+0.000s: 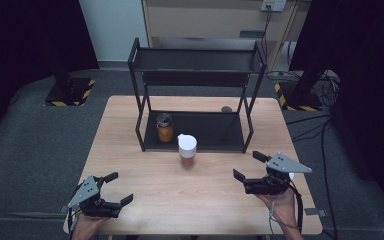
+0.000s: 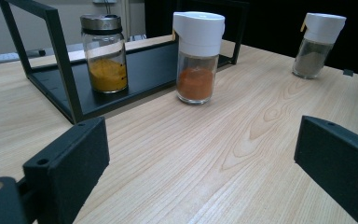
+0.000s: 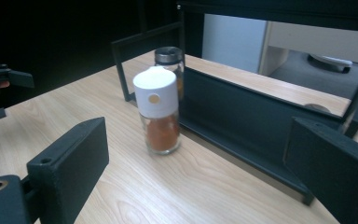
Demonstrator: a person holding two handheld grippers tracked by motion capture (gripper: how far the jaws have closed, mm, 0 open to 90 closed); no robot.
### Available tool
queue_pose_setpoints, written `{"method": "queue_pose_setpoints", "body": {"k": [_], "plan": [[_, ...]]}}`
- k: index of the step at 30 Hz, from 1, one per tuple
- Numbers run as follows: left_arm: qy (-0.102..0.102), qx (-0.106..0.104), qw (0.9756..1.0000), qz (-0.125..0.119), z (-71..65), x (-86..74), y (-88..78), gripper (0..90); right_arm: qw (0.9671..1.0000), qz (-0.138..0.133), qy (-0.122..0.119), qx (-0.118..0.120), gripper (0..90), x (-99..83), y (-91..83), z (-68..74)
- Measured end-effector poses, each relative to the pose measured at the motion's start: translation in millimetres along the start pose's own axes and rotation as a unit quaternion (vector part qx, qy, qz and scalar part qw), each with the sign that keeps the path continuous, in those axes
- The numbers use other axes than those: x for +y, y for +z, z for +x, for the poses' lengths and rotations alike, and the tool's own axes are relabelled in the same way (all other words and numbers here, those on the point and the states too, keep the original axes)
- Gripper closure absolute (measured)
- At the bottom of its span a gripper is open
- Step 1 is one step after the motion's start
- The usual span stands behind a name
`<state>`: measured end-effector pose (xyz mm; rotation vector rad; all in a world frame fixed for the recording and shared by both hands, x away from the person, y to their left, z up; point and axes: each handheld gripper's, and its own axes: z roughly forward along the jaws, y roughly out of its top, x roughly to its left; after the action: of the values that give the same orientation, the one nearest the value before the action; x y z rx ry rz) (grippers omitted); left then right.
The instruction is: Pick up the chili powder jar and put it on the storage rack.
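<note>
A white-capped shaker of orange-red spice (image 1: 187, 150) (image 2: 197, 56) (image 3: 158, 109) stands upright on the wooden table (image 1: 130, 150), just in front of a black two-tier rack (image 1: 195, 60). On the rack's lower shelf, at its left end, sits a glass jar with a metal lid and yellow powder (image 1: 164, 127) (image 2: 104, 51) (image 3: 169, 58). My left gripper (image 1: 121, 188) (image 2: 200, 156) is open near the front left edge, holding nothing. My right gripper (image 1: 247, 165) (image 3: 200, 158) is open at the front right, its jaws pointing toward the shaker. A second white-capped shaker with grey-green contents (image 2: 318, 44) stands beside the right hand.
A small dark round object (image 1: 226, 108) lies on the table behind the rack's lower shelf. The rack's upper shelf (image 1: 195, 62) holds nothing. Bare tabletop stretches between the two grippers. Dark floor, stands with striped bases and cables surround the table.
</note>
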<state>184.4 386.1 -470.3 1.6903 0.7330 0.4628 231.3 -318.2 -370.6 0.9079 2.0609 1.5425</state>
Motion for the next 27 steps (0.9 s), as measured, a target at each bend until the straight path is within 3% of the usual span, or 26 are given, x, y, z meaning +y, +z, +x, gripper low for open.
{"method": "queue_pose_setpoints", "body": {"k": [14, 27], "plan": [[0.006, -0.003, 1.0, 0.002, 0.1, 1.0, 1.6, 2.2, 0.9992, 0.007, -0.012, 0.039, 6.7, 21.2, 54.4, 10.9], [0.007, -0.004, 1.0, 0.004, 0.4, 1.0, 1.9, 2.3, 0.9981, 0.026, -0.014, 0.054, 6.8, 29.9, 98.0, 11.4]]}}
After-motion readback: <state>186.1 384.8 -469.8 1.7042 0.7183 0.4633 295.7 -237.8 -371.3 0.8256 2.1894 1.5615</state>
